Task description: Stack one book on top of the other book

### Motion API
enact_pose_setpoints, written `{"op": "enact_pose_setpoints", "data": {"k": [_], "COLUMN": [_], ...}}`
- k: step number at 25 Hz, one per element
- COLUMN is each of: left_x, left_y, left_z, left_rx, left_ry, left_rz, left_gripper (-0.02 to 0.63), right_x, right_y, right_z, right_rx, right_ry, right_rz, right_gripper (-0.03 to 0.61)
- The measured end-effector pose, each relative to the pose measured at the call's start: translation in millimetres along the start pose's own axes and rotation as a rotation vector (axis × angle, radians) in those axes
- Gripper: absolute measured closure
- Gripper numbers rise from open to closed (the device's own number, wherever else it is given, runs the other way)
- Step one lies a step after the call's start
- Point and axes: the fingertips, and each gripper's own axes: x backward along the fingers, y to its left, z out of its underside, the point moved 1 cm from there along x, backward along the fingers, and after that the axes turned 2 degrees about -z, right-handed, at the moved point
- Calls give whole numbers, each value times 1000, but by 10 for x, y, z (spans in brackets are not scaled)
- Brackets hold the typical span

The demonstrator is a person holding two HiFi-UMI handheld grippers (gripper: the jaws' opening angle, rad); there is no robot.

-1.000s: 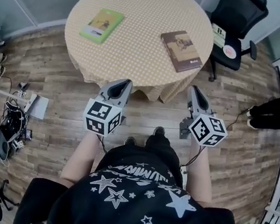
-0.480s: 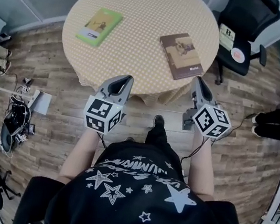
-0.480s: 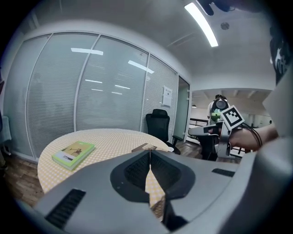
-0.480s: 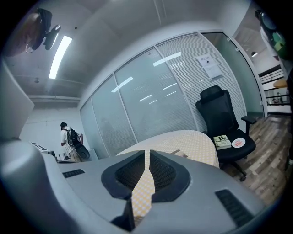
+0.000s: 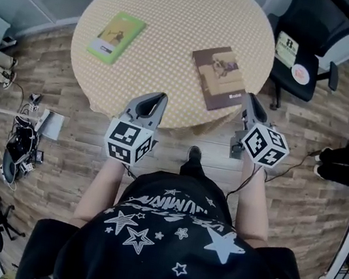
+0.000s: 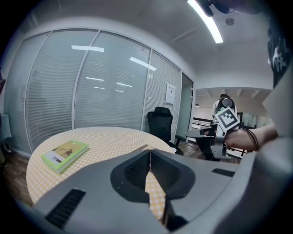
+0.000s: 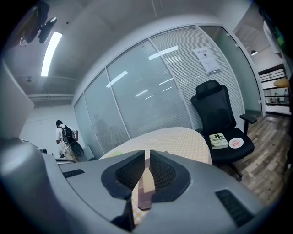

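Left tongs [image 5: 161,95] and right tongs [image 5: 251,97] hover at the near edge of the round table [image 5: 176,10], both closed up with nothing gripped. The green book [image 5: 115,37] lies flat on the left. The brown book [image 5: 220,78] lies well apart, just ahead of the right tongs.

On 1 round table [image 5: 176,10] lie 2 books: 1 green book [image 5: 115,37] at the upper left of the head view and 1 brown book [image 5: 219,77] right of centre. 1 black office chair [image 5: 326,22] stands at the upper right, with a 3rd book [image 5: 287,50] and 1 round disc [image 5: 299,73] on its seat. 2 grippers show mid-frame: the left gripper [image 5: 160,96] and the right gripper [image 5: 252,97]. There are 2 people: 1 person in a star-print top [image 5: 169,247] along the bottom, and 1 person with a backpack [image 7: 66,135] at the left of the right gripper view.
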Motion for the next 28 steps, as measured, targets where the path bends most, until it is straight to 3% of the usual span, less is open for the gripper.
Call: {"op": "enact_pose_setpoints", "data": {"k": [6,16,18,23,28], "left_x": [-406,-1072,-1200,-1438,-1629], "left_y": [-70,-276,-327,-442,-529], "left_z": [13,314,401,610,810], "left_rx": [77,57,80,107,218], "left_ry": [48,161,195,274,353], "left_rz": [-38,-55,-44,-35,-5], "left_gripper": [600,591,455,398,290], "right_x": [-242,-606,-664,-781,-879], "right_y": [-264,-789,-869,-990,-1050], "right_z": [-68,234,316,511,692], "right_rx": [13,17,6,-20,-34], "right_ry": [73,280,319,401,472], "right_rz": [-53,-113,-126,-176,-206], "right_gripper": [534,531,513,434,390]}}
